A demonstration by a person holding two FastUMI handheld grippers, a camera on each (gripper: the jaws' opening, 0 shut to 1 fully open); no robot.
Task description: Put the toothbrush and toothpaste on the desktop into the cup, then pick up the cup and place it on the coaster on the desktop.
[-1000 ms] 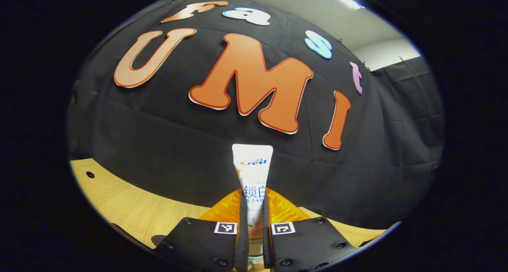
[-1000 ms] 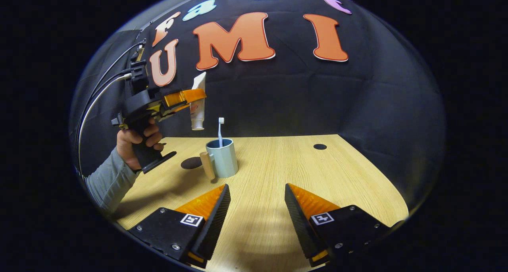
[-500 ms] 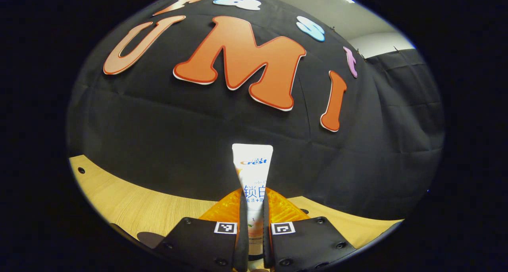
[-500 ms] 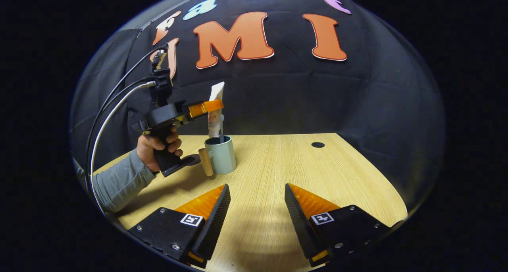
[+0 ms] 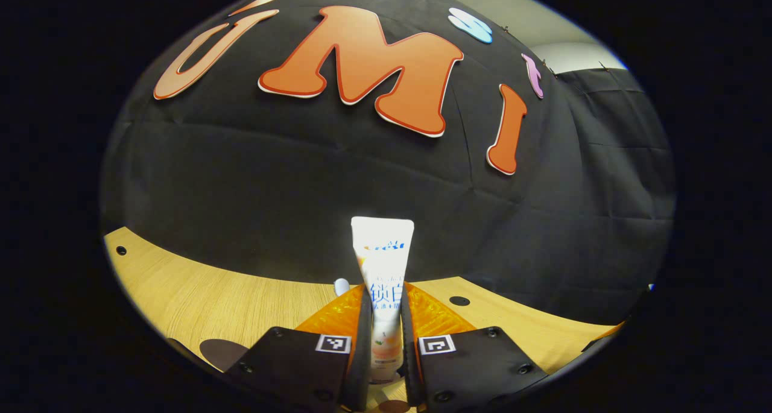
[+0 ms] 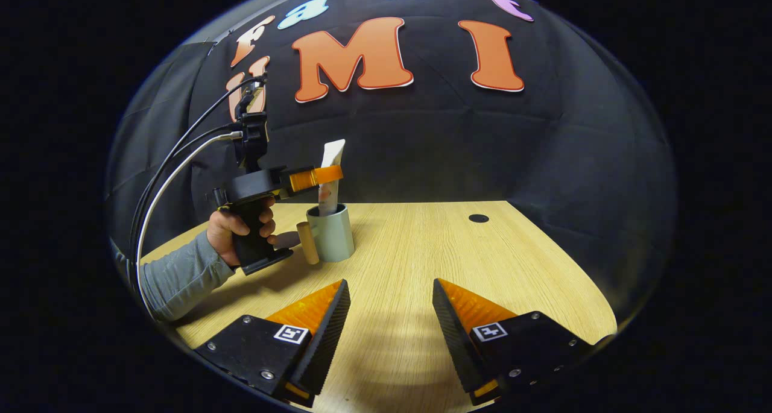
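toothpaste [image 6: 330,178] lowered into cylindrical cup [image 6: 333,238] | left claw [image 5: 382,340] clamped on tube | right claw [image 6: 391,316] apart

In the right gripper view, the right gripper [image 6: 391,316] hangs over the wooden desktop [image 6: 434,250] with its 2 fingers spread apart, nothing between them. Farther off on the left, a hand [image 6: 238,235] holds the left gripper [image 6: 329,174], clamped on the upright toothpaste [image 6: 330,175], whose lower end sits inside the cup [image 6: 330,233].

Wooden desktop [image 6: 458,262], black cloth wall [image 6: 543,160] behind, pale ceiling [image 5: 531,27]
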